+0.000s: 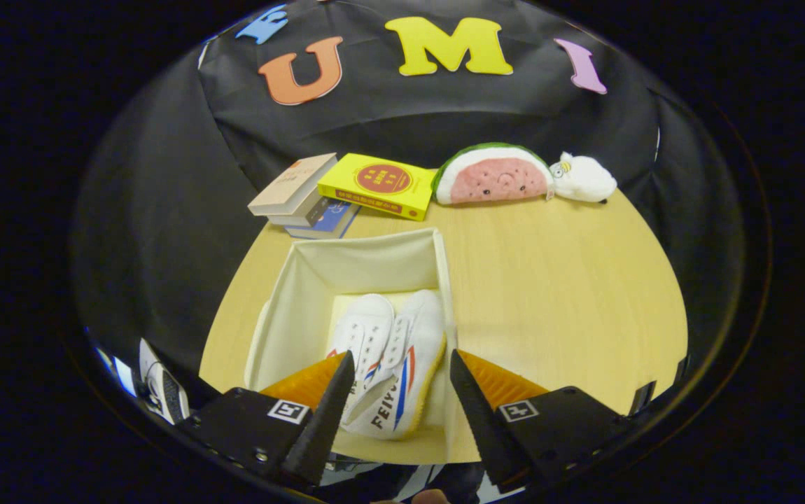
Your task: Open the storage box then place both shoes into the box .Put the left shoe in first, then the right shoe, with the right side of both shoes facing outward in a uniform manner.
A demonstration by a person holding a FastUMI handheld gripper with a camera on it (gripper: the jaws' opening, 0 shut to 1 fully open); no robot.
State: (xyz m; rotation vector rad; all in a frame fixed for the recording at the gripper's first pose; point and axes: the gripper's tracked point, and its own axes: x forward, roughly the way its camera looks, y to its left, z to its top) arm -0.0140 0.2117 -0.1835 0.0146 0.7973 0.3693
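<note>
Two white shoes [387,357] lie side by side inside the open cream storage box [290,301], against its right wall, toes pointing away. The gripper [401,364] hovers above them, its fingers spread and holding nothing. On the wooden surface [556,294] beyond the box sit stacked books [346,187], a watermelon plush [492,175] and a small white plush [583,178].

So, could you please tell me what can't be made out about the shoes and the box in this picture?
- Heels of both shoes: gripper view, covered by the gripper fingers, which stand open above them.
- Near wall of the storage box: gripper view, hidden behind the gripper body.
- Left shoe's side stripes: gripper view, hidden by the right shoe lying against it.
- Lowest book's cover: gripper view, under the stacked books.
</note>
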